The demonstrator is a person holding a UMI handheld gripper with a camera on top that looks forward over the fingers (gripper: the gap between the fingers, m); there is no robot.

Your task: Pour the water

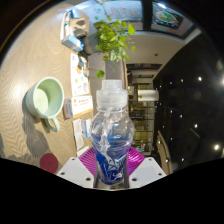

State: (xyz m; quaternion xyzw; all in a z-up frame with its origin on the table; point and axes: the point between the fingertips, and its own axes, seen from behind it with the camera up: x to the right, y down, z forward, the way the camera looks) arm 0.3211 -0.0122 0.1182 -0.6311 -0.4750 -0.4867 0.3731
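While gripper clamps bottle (seemingly upright)

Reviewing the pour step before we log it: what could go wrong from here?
1. The bottle, held between the gripper fingers, looks capped; tilting now would pour nothing.
2. The green mug sits well off to the side, apart from the bottle, so a misjudged swing could spill onto the table.
3. The thin clear bottle may deform or slip.
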